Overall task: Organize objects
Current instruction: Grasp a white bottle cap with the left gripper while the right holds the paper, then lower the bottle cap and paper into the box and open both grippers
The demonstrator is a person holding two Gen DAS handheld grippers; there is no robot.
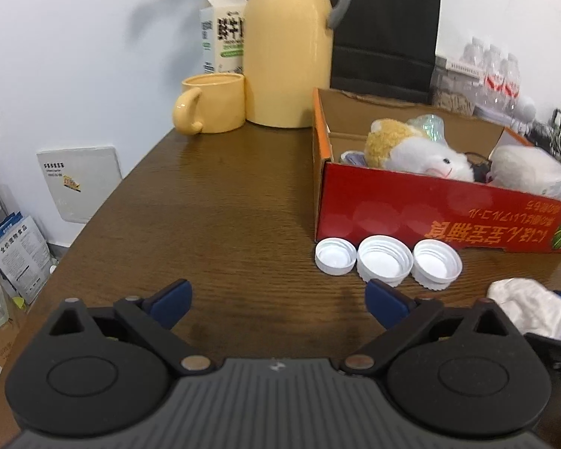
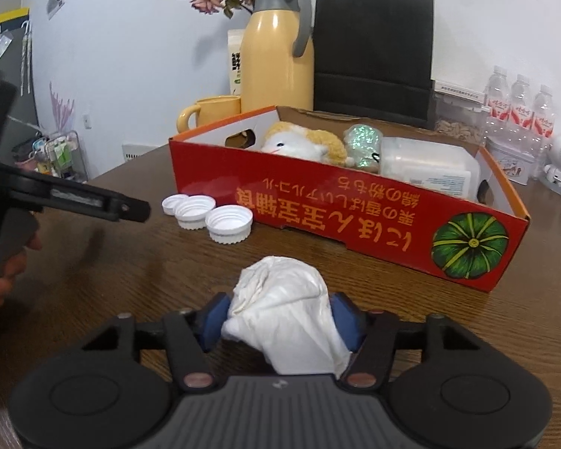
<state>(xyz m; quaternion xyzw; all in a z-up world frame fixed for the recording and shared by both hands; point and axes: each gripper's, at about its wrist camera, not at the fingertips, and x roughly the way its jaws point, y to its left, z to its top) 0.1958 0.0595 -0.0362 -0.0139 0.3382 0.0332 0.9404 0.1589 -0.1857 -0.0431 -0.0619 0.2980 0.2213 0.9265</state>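
On the bench (image 2: 93, 269), furthest left, the left tool (image 1: 278, 301) hung with its jaws spread wide and nothing between them, only bare wood under the gap. Just right of it, three white caps (image 1: 383, 263) lay open side up in a row, touching one another and close against the red box (image 2: 355, 217). They looked light, rigid and shallow (ribbed rims should give the pads some bite), so each was best pinched across its rim, one at a time. Further right lay the crumpled white wad (image 2: 284, 299), tissue or thin cloth, I could not tell which. The right tool (image 2: 282, 316) had its blue pads on either side of the wad and pressed into it, the jaws about half closed. The wad seemed soft and nearly weightless; it would squash rather than slip, so a hold through its thick middle seemed safest. The box, already holding a plush (image 2: 304, 142) and other things, stood just beyond.
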